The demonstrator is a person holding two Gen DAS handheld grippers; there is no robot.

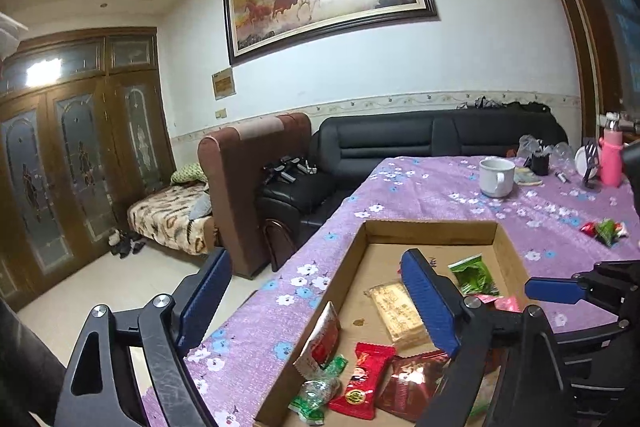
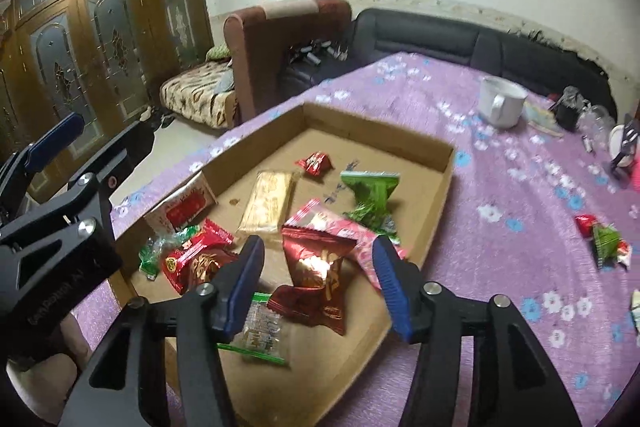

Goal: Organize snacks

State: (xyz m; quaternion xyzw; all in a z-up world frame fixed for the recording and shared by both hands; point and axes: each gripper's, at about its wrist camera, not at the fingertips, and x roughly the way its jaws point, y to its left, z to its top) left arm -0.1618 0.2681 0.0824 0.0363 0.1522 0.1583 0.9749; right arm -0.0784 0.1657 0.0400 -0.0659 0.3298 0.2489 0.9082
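A shallow cardboard tray lies on the purple flowered tablecloth and holds several snack packets: a beige biscuit pack, a green packet, a dark red packet and a small red candy. My right gripper is open and empty, its fingers standing either side of the dark red packet above the tray. My left gripper is open and empty over the tray's left wall. A small heap of red and green candies lies loose on the cloth right of the tray.
A white mug stands beyond the tray. A pink bottle, a dark cup and small items stand at the far right. The table's left edge drops to the floor, with sofas behind.
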